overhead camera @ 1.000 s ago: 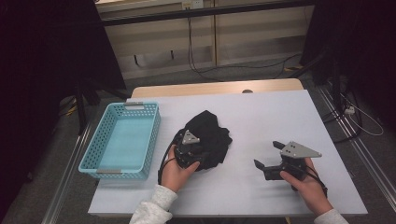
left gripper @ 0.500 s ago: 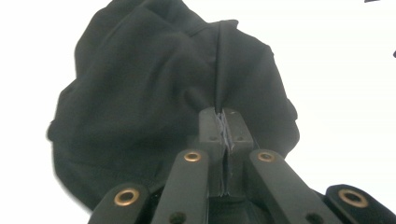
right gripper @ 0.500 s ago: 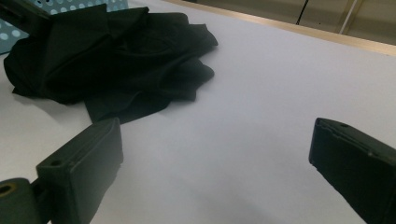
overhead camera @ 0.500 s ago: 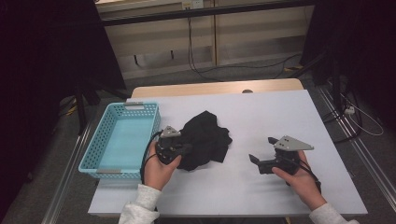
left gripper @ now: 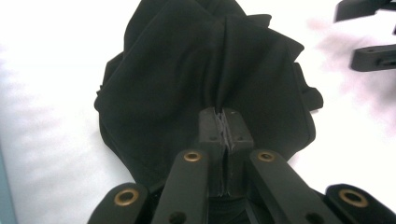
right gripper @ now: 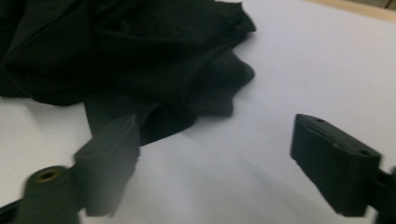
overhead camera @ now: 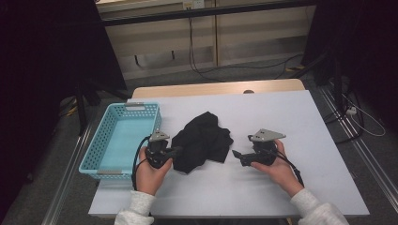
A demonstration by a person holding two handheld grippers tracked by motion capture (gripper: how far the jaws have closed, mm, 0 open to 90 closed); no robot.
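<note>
A crumpled black cloth (overhead camera: 202,139) lies in the middle of the white table (overhead camera: 286,112). My left gripper (overhead camera: 177,151) is at the cloth's left edge. In the left gripper view its jaws (left gripper: 225,123) are shut on a gathered fold of the cloth (left gripper: 187,70). My right gripper (overhead camera: 235,155) lies low, just right of the cloth and pointing at it. Its jaws (right gripper: 215,135) stand wide and have just been closing a little. Bare table lies between them, and the cloth's edge (right gripper: 154,98) is just ahead, near the left jaw.
A light blue plastic basket (overhead camera: 136,107) stands at the table's left edge, close beside my left hand. Past the table are a floor with cables and a dark frame. The right gripper's jaws (left gripper: 369,32) appear far off in the left gripper view.
My left gripper has moved left toward the basket and closed on the cloth's edge. My right gripper has slid left toward the cloth's right side.
</note>
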